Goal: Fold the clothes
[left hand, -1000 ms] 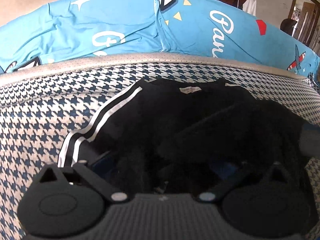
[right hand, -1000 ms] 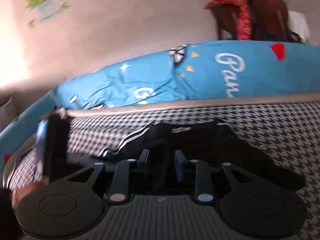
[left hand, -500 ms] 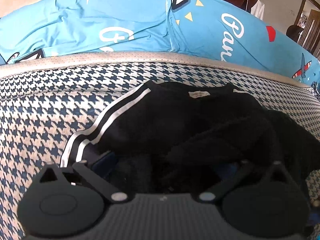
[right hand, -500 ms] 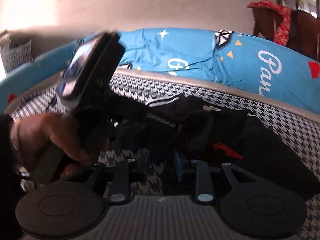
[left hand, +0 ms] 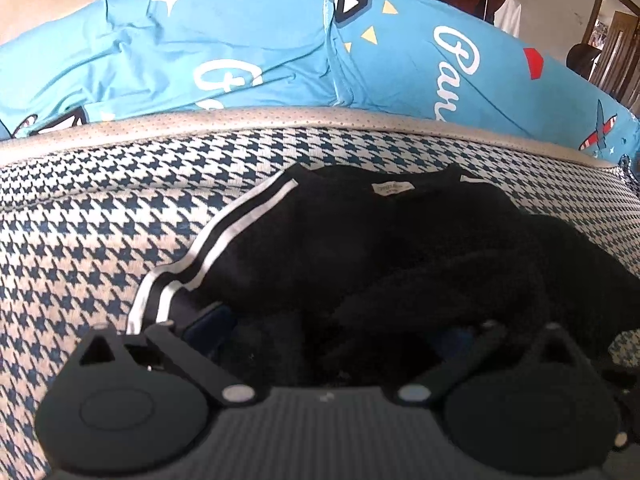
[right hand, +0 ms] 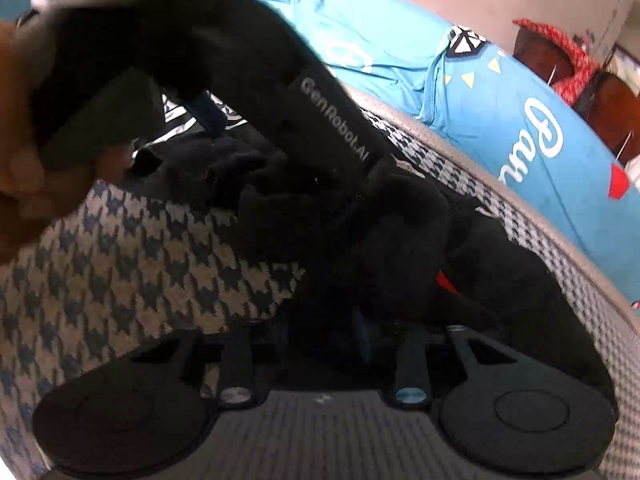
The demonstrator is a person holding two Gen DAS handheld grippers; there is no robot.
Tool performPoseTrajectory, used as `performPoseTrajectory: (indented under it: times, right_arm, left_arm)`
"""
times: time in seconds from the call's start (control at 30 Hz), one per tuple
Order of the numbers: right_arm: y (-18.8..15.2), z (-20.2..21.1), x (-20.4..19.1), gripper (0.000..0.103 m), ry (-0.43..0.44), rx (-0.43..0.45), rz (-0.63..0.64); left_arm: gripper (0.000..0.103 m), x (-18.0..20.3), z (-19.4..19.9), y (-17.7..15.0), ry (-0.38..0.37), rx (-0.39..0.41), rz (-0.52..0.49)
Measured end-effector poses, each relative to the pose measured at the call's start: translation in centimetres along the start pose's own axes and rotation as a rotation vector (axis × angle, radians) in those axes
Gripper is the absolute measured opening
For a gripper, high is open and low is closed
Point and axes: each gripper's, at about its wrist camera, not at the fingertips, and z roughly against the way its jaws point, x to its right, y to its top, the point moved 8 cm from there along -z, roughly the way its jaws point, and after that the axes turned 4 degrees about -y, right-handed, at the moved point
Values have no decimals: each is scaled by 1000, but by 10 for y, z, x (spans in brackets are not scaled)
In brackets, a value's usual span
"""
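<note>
While both grippers' jaws sink unreadably into it, the black white-striped garment (left hand: 360, 248) lies rumpled.

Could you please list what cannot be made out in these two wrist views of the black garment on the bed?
- Left wrist view: the left gripper fingertips are sunk in folds of the black garment; contact unclear.
- Right wrist view: the right gripper fingertips are lost in dark cloth, so its grip is unreadable.
- Right wrist view: the other gripper's body and a blurred hand hide the garment's left part.
- Left wrist view: the neck label is too small to read.
</note>
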Motion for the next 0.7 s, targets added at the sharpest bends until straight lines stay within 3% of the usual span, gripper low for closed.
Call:
performPoseTrajectory:
  times: [0.13, 0.37, 0.53, 0.7]
  right_arm:
    - [4, 10, 13, 9, 24, 26, -73]
    - [8, 93, 41, 6, 323, 220, -347]
    - [-13, 137, 38, 6, 427, 259, -419]
    - [-20, 145, 25, 6, 361, 233, -366]
  left_arm:
    - [103, -3, 17, -1, 46, 48, -22]
    - [103, -23, 64, -14, 81, 121, 23]
    - [103, -44, 93, -33, 107, 150, 84]
    - [103, -42, 97, -45, 95, 140, 101]
